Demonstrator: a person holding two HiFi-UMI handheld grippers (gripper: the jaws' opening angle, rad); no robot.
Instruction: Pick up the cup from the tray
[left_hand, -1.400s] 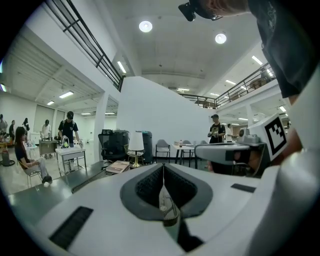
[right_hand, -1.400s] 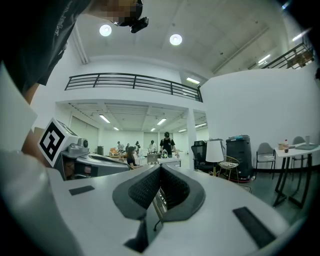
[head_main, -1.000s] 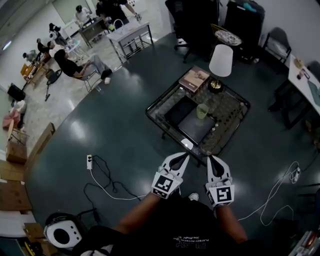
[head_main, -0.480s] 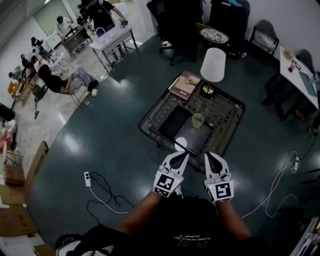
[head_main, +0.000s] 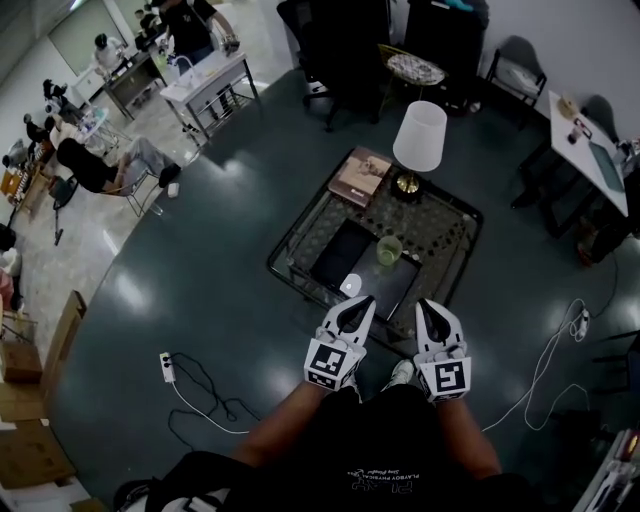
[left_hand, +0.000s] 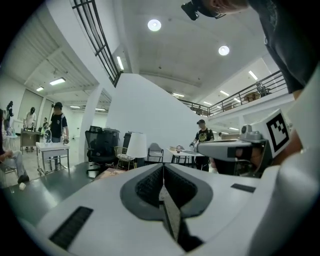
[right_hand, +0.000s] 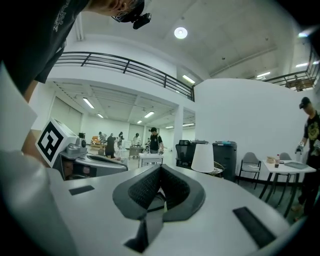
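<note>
Both jaws pressed together, nothing in them: left gripper (head_main: 358, 310) and right gripper (head_main: 430, 310) hang just short of the glass table's (head_main: 445, 235) near edge. The green cup (head_main: 388, 250) stands upright mid-table, at the dark tray's (head_main: 388, 290) far edge. Spread your right jaws before reaching, and come in level.

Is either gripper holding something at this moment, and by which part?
Nothing is held. Both the left gripper and right gripper are shut and empty.

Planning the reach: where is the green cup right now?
In the head view, slightly right of centre, the green cup stands at the far end of the dark tray on the glass table, nearer than the white lamp.
</note>
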